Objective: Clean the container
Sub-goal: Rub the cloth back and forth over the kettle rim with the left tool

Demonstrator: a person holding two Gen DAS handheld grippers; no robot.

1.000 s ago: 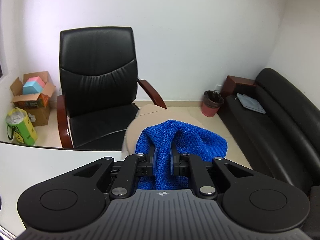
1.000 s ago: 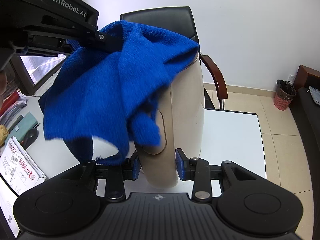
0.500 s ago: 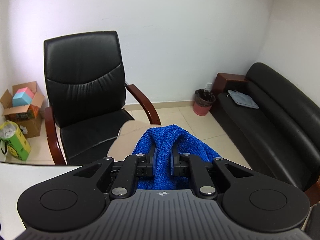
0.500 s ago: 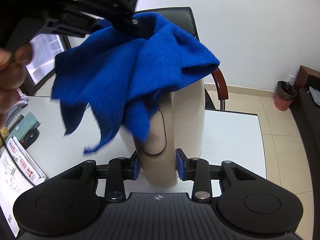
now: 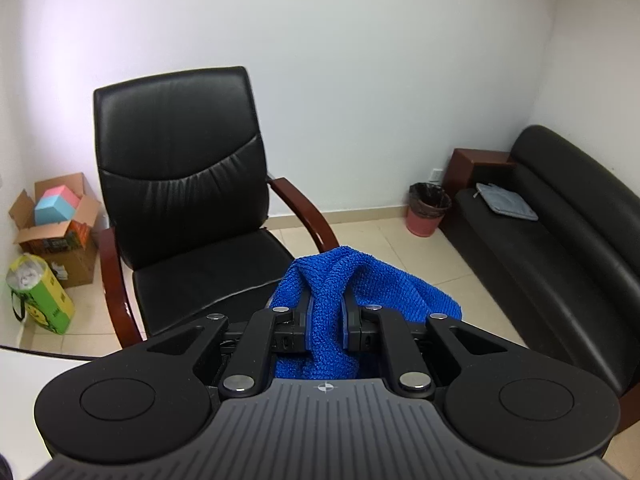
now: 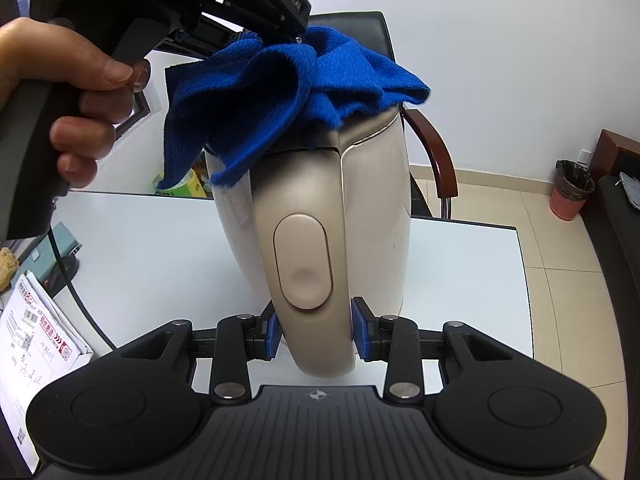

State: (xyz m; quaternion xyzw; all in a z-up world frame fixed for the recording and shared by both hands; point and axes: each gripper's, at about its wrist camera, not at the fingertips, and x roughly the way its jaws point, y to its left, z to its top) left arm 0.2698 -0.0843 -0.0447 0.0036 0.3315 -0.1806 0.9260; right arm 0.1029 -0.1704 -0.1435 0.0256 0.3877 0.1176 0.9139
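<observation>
- Cloth (image 6: 288, 92): blue looped terry, rough, matt; same nap where it is pinched at 6 o'clock in the left view (image 5: 328, 320).
- Container (image 6: 320, 220): beige plastic, smooth satin sheen; oval inset panel paler, matt.
- Right gripper (image 6: 316, 330): matt black plastic body, ribbed grey top, blue pads, bright metal rivets.
- Left gripper (image 5: 327, 322): same finish.
- Table (image 6: 460, 280): white, smooth, slightly glossy.
- Chair (image 5: 180, 168): black glossy leather, creased; arms of red-brown polished wood.
- Sofa (image 5: 560, 240), 3 o'clock: black leather, sheen.
- Boxes (image 5: 56, 220), 9 o'clock: brown cardboard, matt.
- Floor (image 5: 380, 240): beige glazed tile.
- Papers (image 6: 28, 340), 8 o'clock: printed paper.
</observation>
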